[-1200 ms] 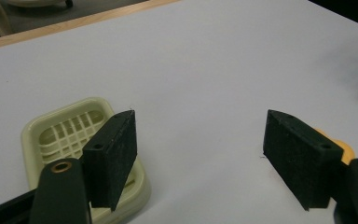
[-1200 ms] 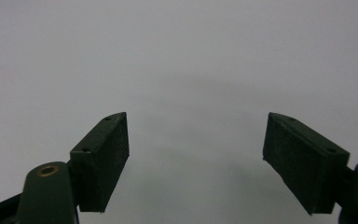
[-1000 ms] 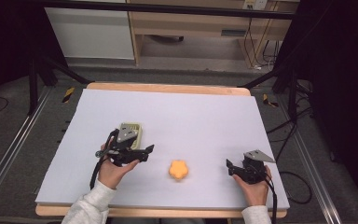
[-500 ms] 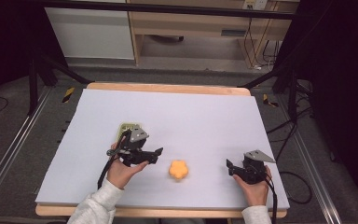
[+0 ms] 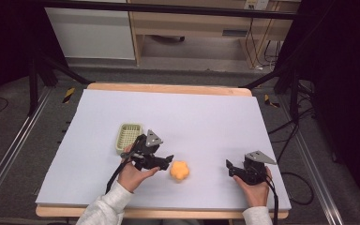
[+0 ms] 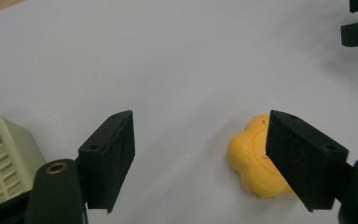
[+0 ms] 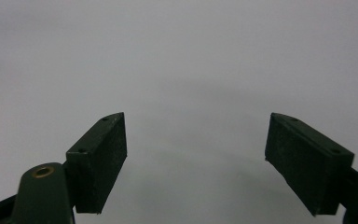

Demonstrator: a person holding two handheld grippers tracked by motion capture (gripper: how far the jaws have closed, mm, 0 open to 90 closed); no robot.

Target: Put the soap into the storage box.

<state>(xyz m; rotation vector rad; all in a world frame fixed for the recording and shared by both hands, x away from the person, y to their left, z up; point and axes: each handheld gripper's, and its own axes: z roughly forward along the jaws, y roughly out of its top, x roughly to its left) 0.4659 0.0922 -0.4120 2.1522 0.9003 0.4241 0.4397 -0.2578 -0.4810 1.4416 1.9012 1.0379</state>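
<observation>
One orange flower-shaped piece (image 5: 179, 170), one pale basket (image 5: 128, 136). Left gripper (image 5: 168, 162) wide open, just beside the piece, holding nothing. Right gripper (image 5: 229, 166) wide open, empty.

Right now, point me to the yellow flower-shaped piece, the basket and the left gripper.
yellow flower-shaped piece (image 5: 180, 170): high view, middle of its top.
basket (image 5: 128, 136): high view, its mesh floor.
left gripper (image 5: 168, 162): high view, midway between its open jaws' tips.

Matt pale sheet (image 5: 192, 117) over a wooden table edge (image 5: 168, 88); the yellow flower shape (image 6: 256, 161) looks smooth, the cream basket (image 5: 128, 136) plastic lattice
</observation>
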